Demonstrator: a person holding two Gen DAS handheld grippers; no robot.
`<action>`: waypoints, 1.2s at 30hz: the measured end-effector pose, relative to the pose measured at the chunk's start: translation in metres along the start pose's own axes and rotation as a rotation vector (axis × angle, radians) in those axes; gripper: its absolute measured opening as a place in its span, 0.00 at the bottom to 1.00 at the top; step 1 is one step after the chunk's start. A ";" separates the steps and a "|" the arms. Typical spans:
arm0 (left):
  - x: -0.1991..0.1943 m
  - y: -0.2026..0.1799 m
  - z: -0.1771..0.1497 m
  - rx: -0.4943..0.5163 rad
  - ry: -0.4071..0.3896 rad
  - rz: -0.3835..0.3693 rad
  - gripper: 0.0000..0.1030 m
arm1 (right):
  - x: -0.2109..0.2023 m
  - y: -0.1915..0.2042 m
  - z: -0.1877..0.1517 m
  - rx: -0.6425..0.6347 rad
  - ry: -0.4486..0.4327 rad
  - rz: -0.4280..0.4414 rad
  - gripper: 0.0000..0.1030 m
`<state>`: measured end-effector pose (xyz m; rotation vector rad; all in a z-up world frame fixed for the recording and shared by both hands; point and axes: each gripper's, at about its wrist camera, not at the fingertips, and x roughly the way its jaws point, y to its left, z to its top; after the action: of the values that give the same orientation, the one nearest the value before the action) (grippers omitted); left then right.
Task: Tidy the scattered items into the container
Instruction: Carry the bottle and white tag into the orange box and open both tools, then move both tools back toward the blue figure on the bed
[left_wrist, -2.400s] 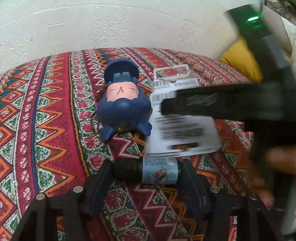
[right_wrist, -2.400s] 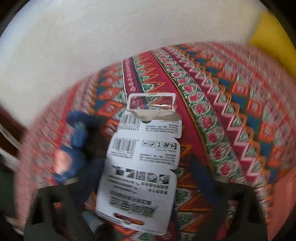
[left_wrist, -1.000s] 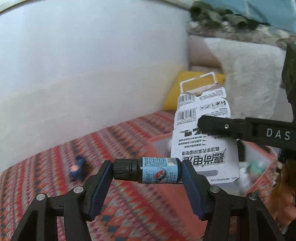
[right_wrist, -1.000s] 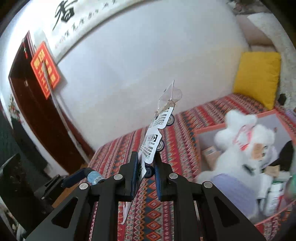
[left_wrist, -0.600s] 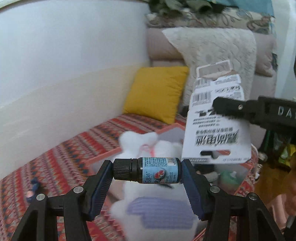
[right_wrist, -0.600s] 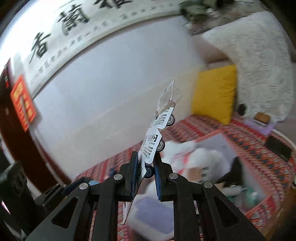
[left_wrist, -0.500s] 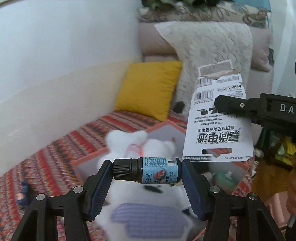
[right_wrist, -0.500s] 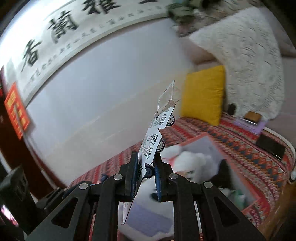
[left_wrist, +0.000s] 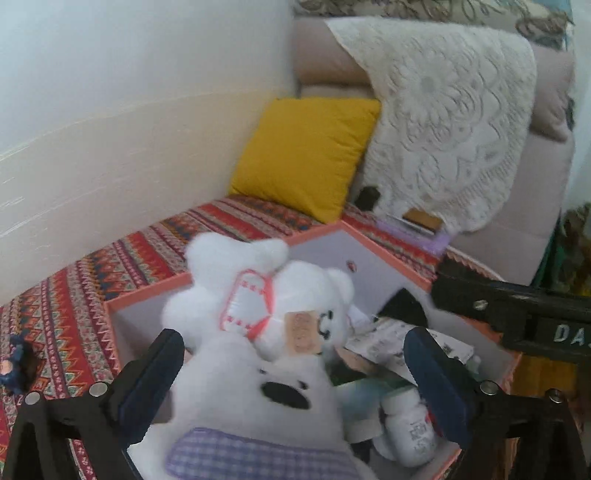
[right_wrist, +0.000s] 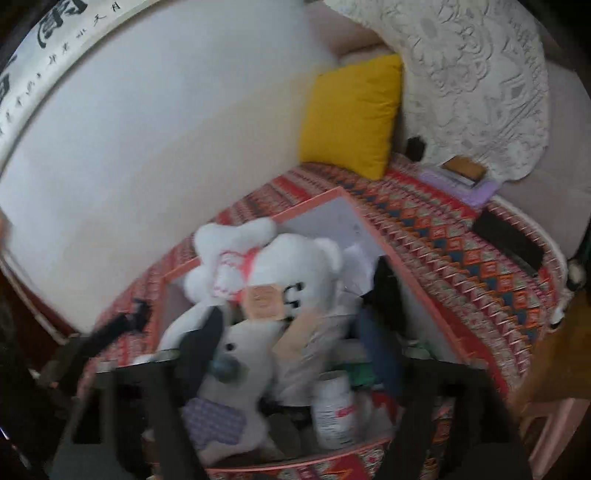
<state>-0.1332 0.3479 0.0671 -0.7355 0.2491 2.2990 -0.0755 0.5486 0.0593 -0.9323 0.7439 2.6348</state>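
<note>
Over the pink-rimmed container (left_wrist: 388, 254), the left hand-held gripper (left_wrist: 295, 376) is standing wide, its jaws having just been opening, with nothing pressed between its pads (left_wrist: 432, 384). Beside it, the right hand-held gripper (right_wrist: 291, 354) is likewise gaping after just opening, its jaws empty. Below both, a white plush toy (left_wrist: 266, 332) is lying in the container beside a white bottle (left_wrist: 406, 432) and a printed card package (left_wrist: 399, 343). Farther out, the container is sitting on a patterned red cloth (left_wrist: 129, 266) near its far corner, where a yellow cushion (left_wrist: 306, 151) is leaning. A blue figurine (left_wrist: 11, 365) is lying by the cloth's left edge.
</note>
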 end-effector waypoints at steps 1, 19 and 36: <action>-0.002 0.003 0.001 -0.010 -0.003 0.001 0.96 | -0.004 -0.001 0.001 -0.011 -0.018 -0.019 0.81; -0.110 0.186 -0.056 -0.252 -0.040 0.249 0.96 | -0.020 0.126 -0.017 -0.138 -0.151 0.033 0.86; -0.041 0.367 -0.137 -0.303 0.153 0.354 0.98 | 0.148 0.353 -0.080 -0.410 0.136 0.234 0.59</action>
<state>-0.2967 0.0037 -0.0325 -1.0965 0.1062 2.6528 -0.2845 0.2186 0.0459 -1.2034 0.3595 3.0233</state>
